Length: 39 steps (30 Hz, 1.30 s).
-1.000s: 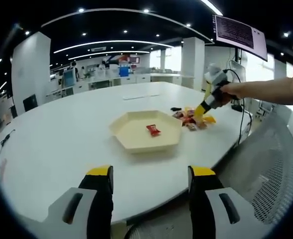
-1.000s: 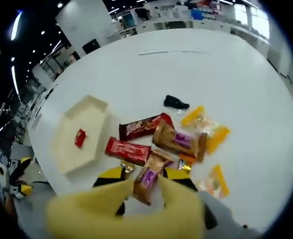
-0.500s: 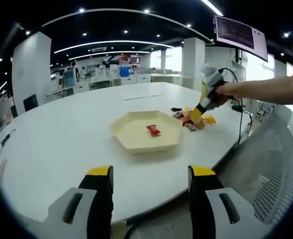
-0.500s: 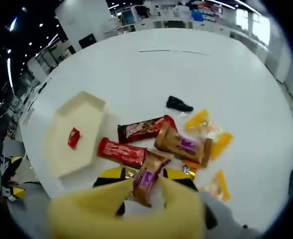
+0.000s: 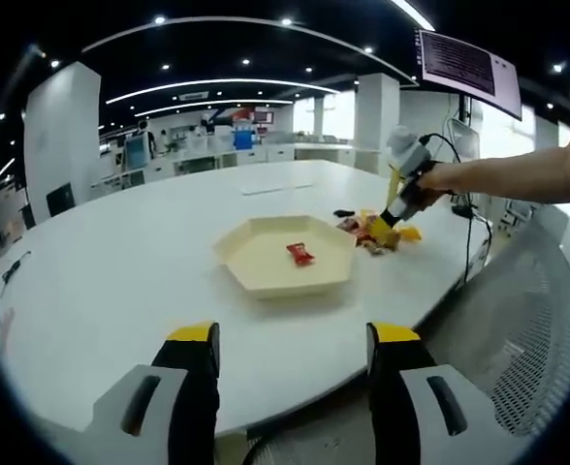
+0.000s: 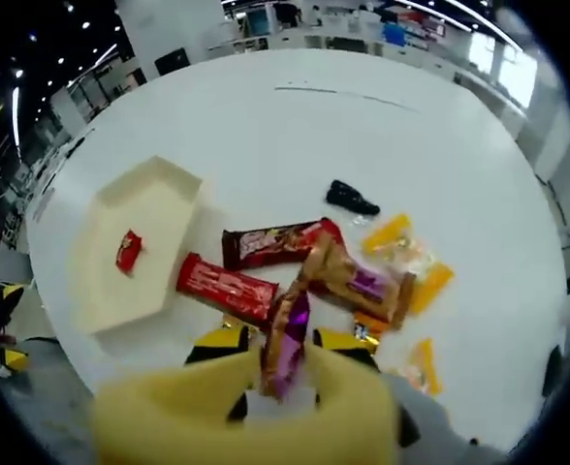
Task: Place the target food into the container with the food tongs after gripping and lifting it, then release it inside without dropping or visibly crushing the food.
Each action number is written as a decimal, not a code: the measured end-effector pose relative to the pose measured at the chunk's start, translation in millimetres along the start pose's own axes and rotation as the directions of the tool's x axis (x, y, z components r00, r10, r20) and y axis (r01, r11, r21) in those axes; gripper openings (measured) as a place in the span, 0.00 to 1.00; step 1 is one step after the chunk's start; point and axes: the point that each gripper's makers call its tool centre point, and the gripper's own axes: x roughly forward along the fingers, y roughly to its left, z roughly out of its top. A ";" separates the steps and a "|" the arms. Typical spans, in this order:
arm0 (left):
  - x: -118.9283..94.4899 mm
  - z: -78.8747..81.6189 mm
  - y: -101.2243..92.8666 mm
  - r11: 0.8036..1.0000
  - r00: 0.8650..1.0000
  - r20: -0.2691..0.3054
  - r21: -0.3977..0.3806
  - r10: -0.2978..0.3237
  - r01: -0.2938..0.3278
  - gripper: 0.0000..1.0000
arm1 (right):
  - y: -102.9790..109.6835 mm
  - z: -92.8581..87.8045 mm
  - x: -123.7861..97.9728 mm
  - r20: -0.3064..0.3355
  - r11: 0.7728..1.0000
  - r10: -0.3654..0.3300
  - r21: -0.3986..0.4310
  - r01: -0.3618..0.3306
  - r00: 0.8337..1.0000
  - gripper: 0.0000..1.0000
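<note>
The tray holds one red candy, the tongs in the right gripper pinch a purple snack above the snack pile, and the left gripper, jaws apart, hangs empty by the table edge.

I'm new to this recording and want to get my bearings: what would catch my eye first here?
In the right gripper view, yellow tongs at the bottom pinch a brown and purple snack packet above a bright heap of wrapped snacks on the white table. To its left sits a cream six-sided tray holding one small red packet. In the left gripper view, a person's arm reaches in from the right over that heap.
</note>
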 end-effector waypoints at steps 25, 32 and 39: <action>-0.1 0.0 -0.8 1.000 1.000 0.005 -0.010 -0.007 0.007 0.57 | -16.7 -4.3 -16.0 0.023 0.999 0.010 -0.042 -0.009 1.000 0.21; 0.0 -0.1 -0.9 1.000 1.000 0.003 -0.004 -0.006 0.006 0.57 | -12.5 8.2 -31.9 0.040 0.999 0.019 -0.042 -0.018 0.999 0.22; -0.3 1.3 -1.1 1.000 1.000 0.013 -0.008 -0.005 0.006 0.58 | -6.3 25.7 -50.0 0.051 0.995 0.018 -0.097 -0.013 0.999 0.22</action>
